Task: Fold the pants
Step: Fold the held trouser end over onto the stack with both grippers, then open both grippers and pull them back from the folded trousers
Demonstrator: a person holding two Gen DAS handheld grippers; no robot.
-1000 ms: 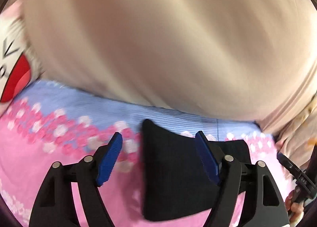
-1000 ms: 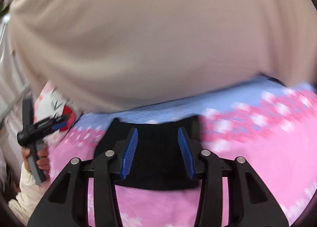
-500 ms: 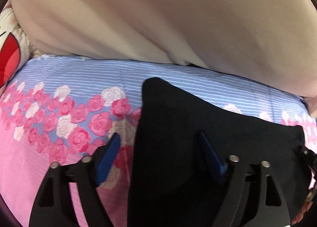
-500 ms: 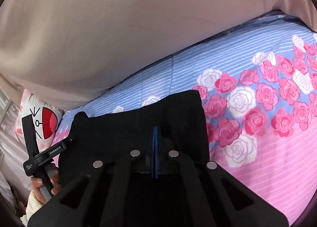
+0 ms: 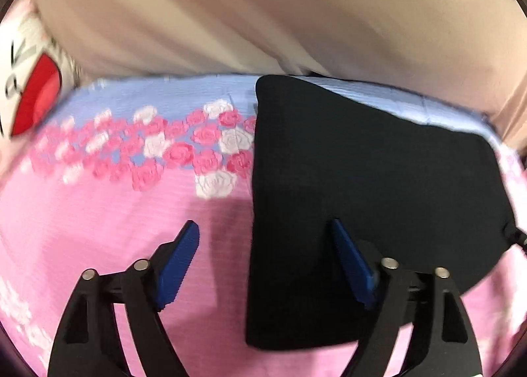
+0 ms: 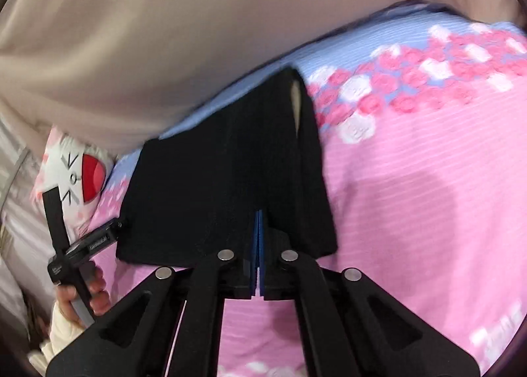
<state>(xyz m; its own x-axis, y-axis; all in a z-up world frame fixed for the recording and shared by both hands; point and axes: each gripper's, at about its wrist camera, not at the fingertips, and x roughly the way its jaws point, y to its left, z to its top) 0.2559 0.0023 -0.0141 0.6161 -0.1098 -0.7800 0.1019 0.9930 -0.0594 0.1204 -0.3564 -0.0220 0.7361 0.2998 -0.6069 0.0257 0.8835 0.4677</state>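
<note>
Black pants (image 6: 224, 172), near edge behind jaws

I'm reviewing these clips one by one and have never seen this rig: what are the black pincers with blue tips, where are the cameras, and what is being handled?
A person holds a two-finger gripper in each hand; a fisheye camera on each looks along its fingers. The left gripper is open, its jaws just closing, straddling the edge of the black pants lying on a pink rose-patterned bedsheet. The right gripper is shut, pinching the pants' near edge. Its view also shows the person's left hand and a cartoon pillow.
</note>
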